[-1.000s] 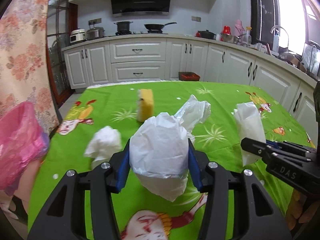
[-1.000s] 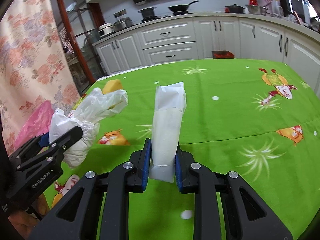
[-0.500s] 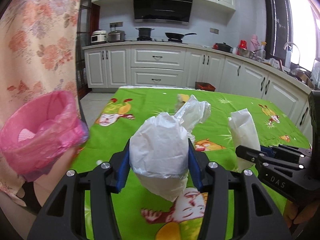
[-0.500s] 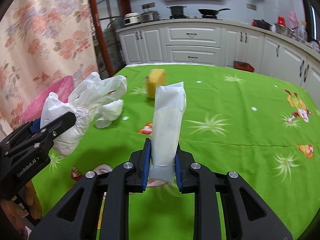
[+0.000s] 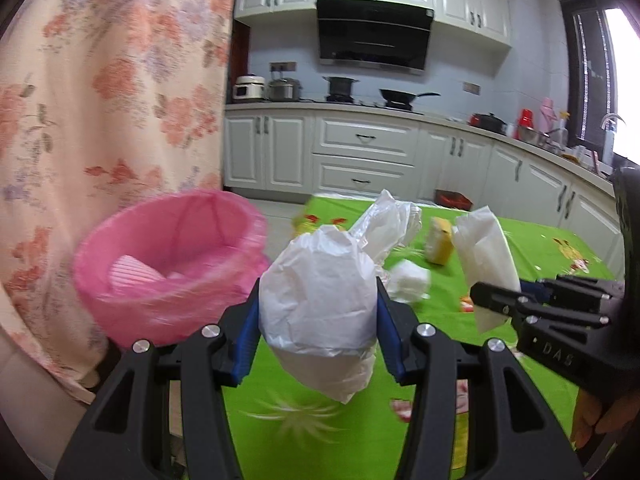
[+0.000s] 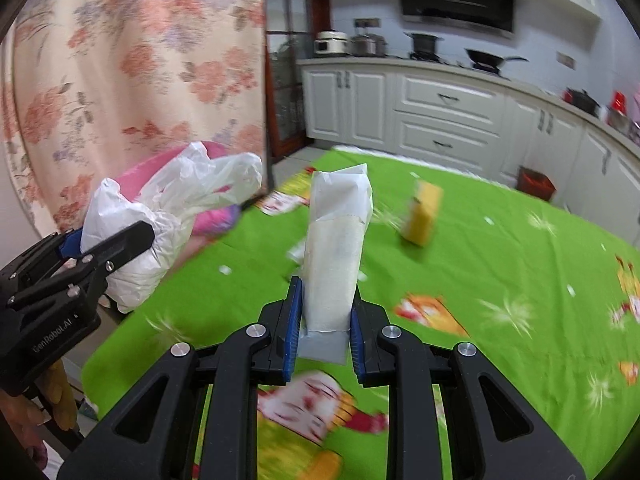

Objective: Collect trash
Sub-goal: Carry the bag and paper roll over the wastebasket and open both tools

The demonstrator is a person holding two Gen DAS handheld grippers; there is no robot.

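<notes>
My left gripper (image 5: 318, 312) is shut on a crumpled white plastic bag (image 5: 320, 292) and holds it above the table's left edge; it also shows in the right wrist view (image 6: 160, 216). My right gripper (image 6: 324, 316) is shut on a folded white paper wrapper (image 6: 336, 248), seen in the left wrist view (image 5: 484, 256) to the right of the bag. A pink-lined trash bin (image 5: 172, 264) stands just left of the table, ahead and left of my left gripper. A crumpled white tissue (image 5: 408, 286) and a yellow sponge (image 5: 438, 244) lie on the green tablecloth (image 6: 500, 264).
A floral curtain (image 5: 100, 120) hangs close on the left behind the bin. White kitchen cabinets (image 5: 360, 160) and a counter with pots run along the back and right. A small red box (image 6: 536, 184) sits on the floor beyond the table.
Both grippers have swung left with their loads. The pink bin has come closer and more central in the left wrist view. The sponge and tissue now lie to the right.
</notes>
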